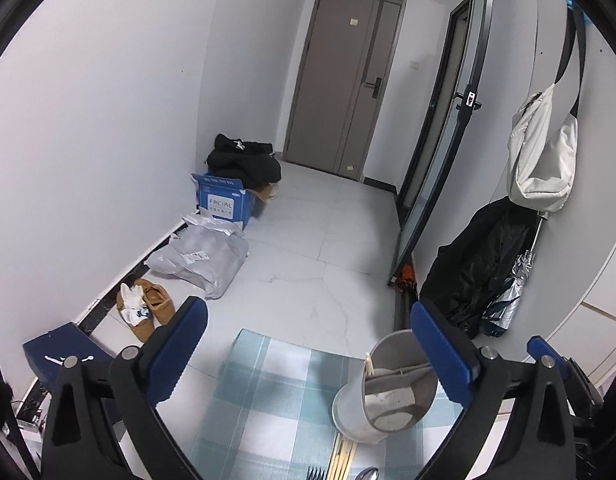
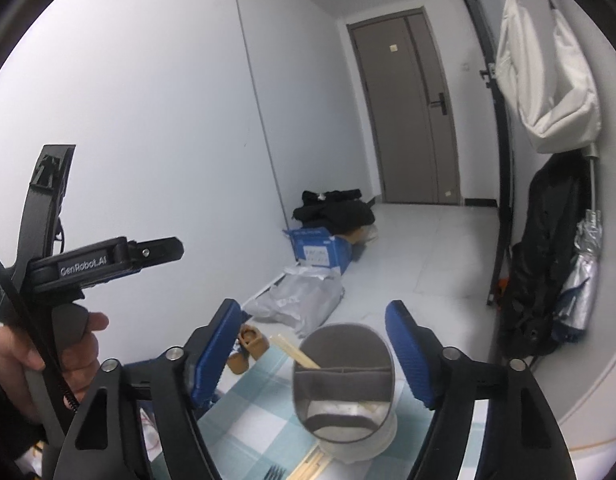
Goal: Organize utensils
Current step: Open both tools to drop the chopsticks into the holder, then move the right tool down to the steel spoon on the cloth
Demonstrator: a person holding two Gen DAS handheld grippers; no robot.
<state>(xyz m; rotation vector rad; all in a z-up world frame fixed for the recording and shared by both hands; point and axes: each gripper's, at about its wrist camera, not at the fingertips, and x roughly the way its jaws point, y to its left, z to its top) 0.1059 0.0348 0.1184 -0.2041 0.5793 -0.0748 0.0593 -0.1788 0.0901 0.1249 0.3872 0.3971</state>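
Note:
A grey, divided utensil holder [image 1: 388,392] [image 2: 344,392] stands on a blue-and-white checked cloth [image 1: 263,396] [image 2: 259,412]. One wooden chopstick [image 1: 370,364] [image 2: 303,356] sticks up out of it. More chopsticks [image 1: 342,460] [image 2: 312,464], a fork [image 1: 316,472] [image 2: 275,472] and a spoon [image 1: 368,474] lie on the cloth in front of the holder. My left gripper [image 1: 314,356] is open and holds nothing, with the holder beside its right finger. My right gripper [image 2: 314,356] is open too, and the holder shows between its blue pads [image 2: 215,352] untouched. A hand [image 2: 47,360] holds the left gripper's handle.
On the floor along the left wall lie brown shoes [image 1: 147,312], grey parcel bags [image 1: 203,256], a blue box [image 1: 223,200] and black clothes [image 1: 243,160]. A white bag [image 1: 544,152], a black jacket [image 1: 476,264] and an umbrella [image 1: 508,292] hang at right. A door [image 1: 344,80] closes the far end.

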